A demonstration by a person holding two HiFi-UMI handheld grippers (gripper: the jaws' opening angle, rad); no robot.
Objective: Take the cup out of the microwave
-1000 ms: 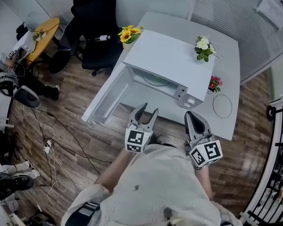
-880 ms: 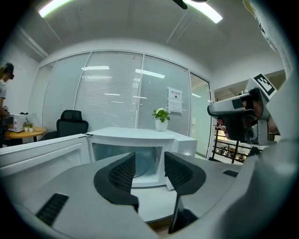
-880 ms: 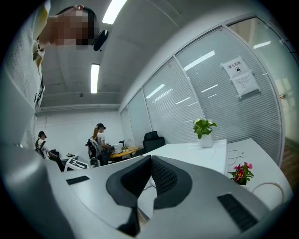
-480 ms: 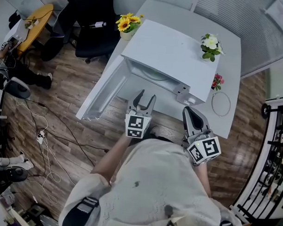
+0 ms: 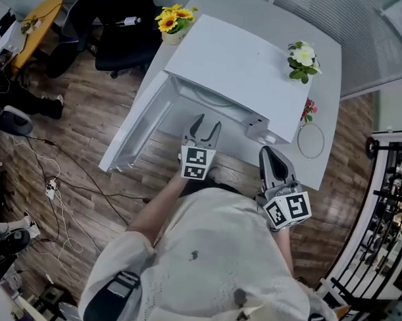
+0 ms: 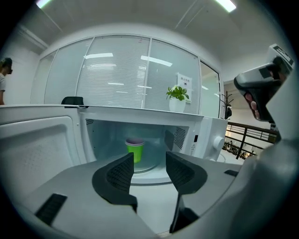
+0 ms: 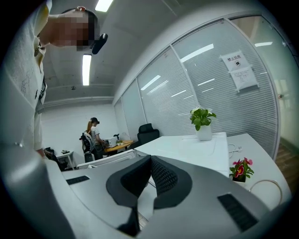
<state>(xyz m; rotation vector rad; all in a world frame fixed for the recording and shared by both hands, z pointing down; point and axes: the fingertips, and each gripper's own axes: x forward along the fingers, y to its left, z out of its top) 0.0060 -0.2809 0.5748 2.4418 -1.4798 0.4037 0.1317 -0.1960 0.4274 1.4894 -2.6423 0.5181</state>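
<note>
A white microwave point(image 5: 237, 66) stands on the white table, its door point(image 5: 139, 131) swung open to the left. Inside, on the glass turntable, stands a green cup point(image 6: 135, 149) with a purplish rim. My left gripper point(image 5: 205, 126) hovers just in front of the cavity and points at it. In the left gripper view the cup shows past the left gripper point(image 6: 149, 163), close to its left jaw. These jaws have just been opening and nothing is between them. My right gripper point(image 5: 272, 152) is shut and empty, off to the right by the control panel side.
Yellow sunflowers point(image 5: 169, 20) sit at the table's far left corner. A white-flowered plant point(image 5: 301, 58) stands by the microwave's far right, with red flowers point(image 5: 306, 113) and a looped white cable point(image 5: 310, 140) nearer. A black chair point(image 5: 120, 22) stands behind the table. Cables lie on the wooden floor at left.
My left gripper has moved forward and lower, closer to the microwave's open cavity, and its jaws stand a little wider. The right gripper has crept forward slightly, still shut.
</note>
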